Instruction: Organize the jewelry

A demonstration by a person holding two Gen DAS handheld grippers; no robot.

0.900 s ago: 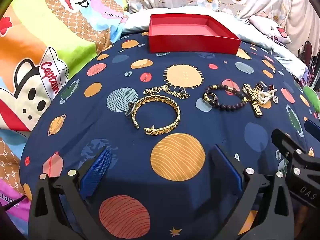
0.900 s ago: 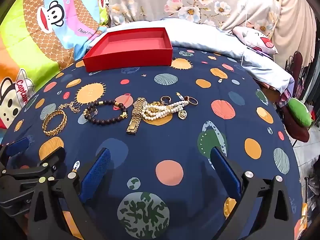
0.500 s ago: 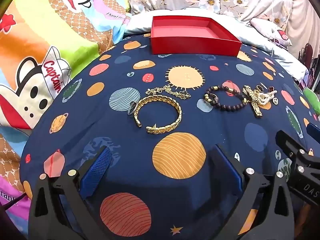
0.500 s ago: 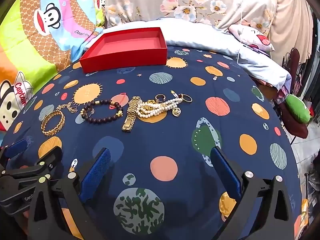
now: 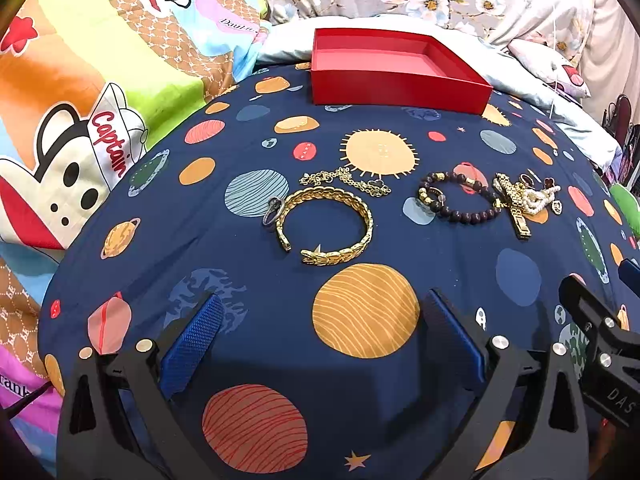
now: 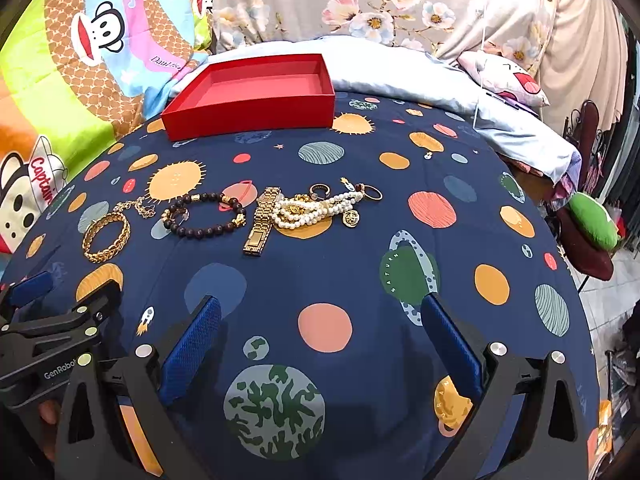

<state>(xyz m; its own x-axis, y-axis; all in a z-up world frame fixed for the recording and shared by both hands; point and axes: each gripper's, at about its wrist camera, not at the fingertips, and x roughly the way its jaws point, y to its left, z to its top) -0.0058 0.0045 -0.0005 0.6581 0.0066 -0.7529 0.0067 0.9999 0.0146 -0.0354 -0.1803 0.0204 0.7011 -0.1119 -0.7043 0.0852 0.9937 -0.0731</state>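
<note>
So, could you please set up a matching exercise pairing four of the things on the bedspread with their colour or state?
Things:
1. box
2. cuff bangle
3. beaded bracelet
4. pearl strands

Descriptions:
A. white, lying against the gold watch band
B. red, nothing inside
C. dark beads with a few gold ones
D. gold, open-ended

Pairs: 1-B, 2-D, 3-C, 4-A

A bed is lying under a navy planet-print sheet [image 6: 360, 280], with a monkey-cartoon quilt [image 5: 100, 80] bordering it on the left, floral fabric [image 6: 360, 0] hanging behind, a pale blue pillow [image 6: 500, 120] sitting at right, and tiled floor [image 6: 608, 280] showing beyond.
</note>
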